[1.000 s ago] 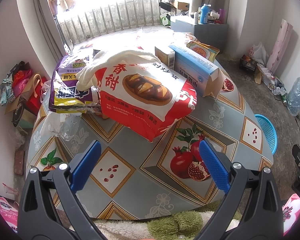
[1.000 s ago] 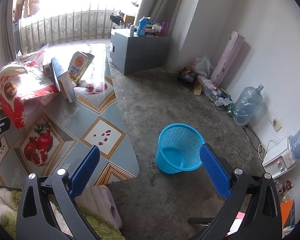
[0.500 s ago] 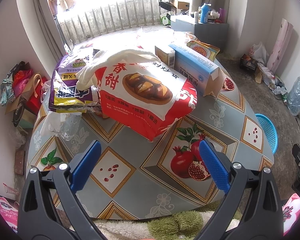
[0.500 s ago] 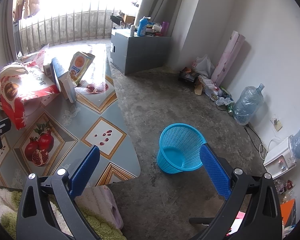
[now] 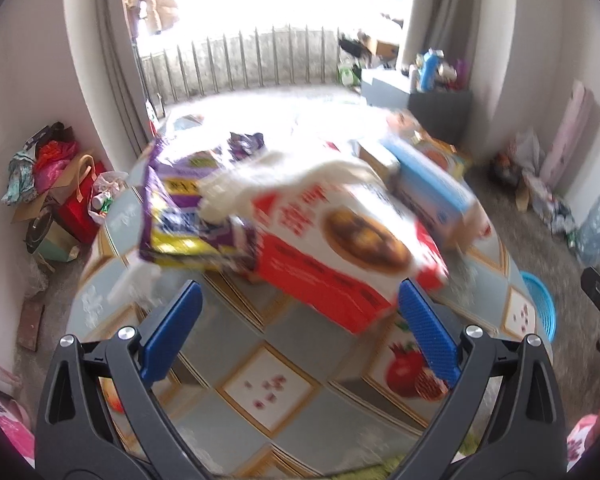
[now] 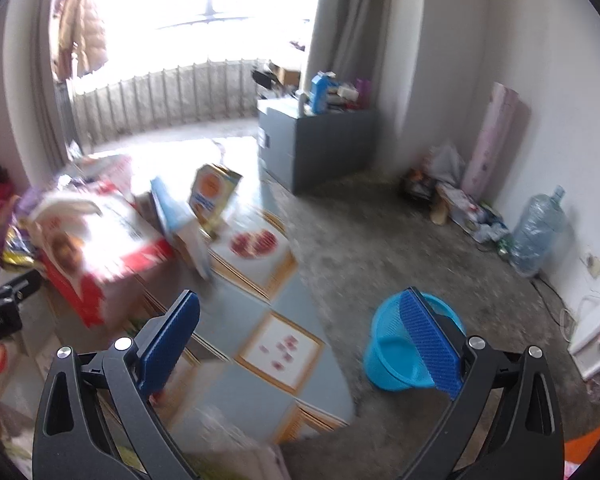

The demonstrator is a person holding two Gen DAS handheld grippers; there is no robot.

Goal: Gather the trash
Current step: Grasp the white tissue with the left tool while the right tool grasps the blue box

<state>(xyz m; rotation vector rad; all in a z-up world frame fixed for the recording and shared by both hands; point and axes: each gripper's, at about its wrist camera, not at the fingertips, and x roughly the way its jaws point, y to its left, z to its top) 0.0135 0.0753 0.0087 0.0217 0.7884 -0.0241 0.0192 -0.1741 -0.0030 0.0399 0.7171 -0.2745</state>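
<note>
Left wrist: left claw [image 5: 298,332] wide, empty; red bag [image 5: 340,240] untouched on worktop [image 5: 236,360]. Right claw [image 6: 300,340] wide, empty; blue basket [image 6: 396,364] empty. Barely begun, probably.

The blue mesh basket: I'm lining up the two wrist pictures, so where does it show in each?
Left wrist: the blue mesh basket peeks out at the right edge, on the floor past the table's rim, mostly hidden.
Right wrist: it stands whole on the floor, lower right, partly behind the right gripper finger.
Shared landmark: the red and white snack bag on the table.
</note>
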